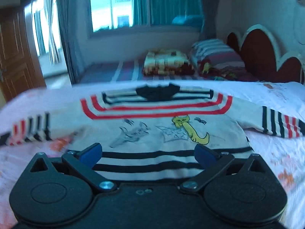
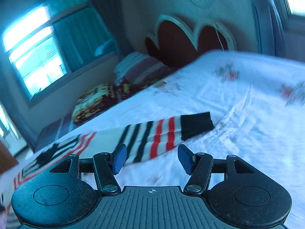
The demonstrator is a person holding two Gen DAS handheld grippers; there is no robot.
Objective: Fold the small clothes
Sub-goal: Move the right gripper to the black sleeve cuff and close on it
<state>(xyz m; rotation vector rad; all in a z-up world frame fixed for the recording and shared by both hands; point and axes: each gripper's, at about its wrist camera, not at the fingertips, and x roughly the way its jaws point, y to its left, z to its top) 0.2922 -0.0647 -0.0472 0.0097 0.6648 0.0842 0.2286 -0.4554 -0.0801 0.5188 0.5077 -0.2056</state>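
A small white sweater [image 1: 152,131] with red and black stripes and a yellow cat print lies flat, front up, on a white floral sheet [image 1: 276,152]. Its sleeves spread to both sides. My left gripper [image 1: 147,155] is open and empty, hovering over the sweater's striped bottom hem. In the right wrist view, the sweater's right sleeve [image 2: 162,133] with a black cuff lies stretched across the sheet [image 2: 238,114]. My right gripper [image 2: 151,159] is open and empty just in front of that sleeve. Both views are motion-blurred.
Behind the sheet is a bed with a folded patterned blanket [image 1: 167,63], a striped pillow [image 1: 217,55] and a red scalloped headboard [image 1: 266,57]. A window with teal curtains [image 1: 167,2] is at the back, a wooden door [image 1: 13,53] at left.
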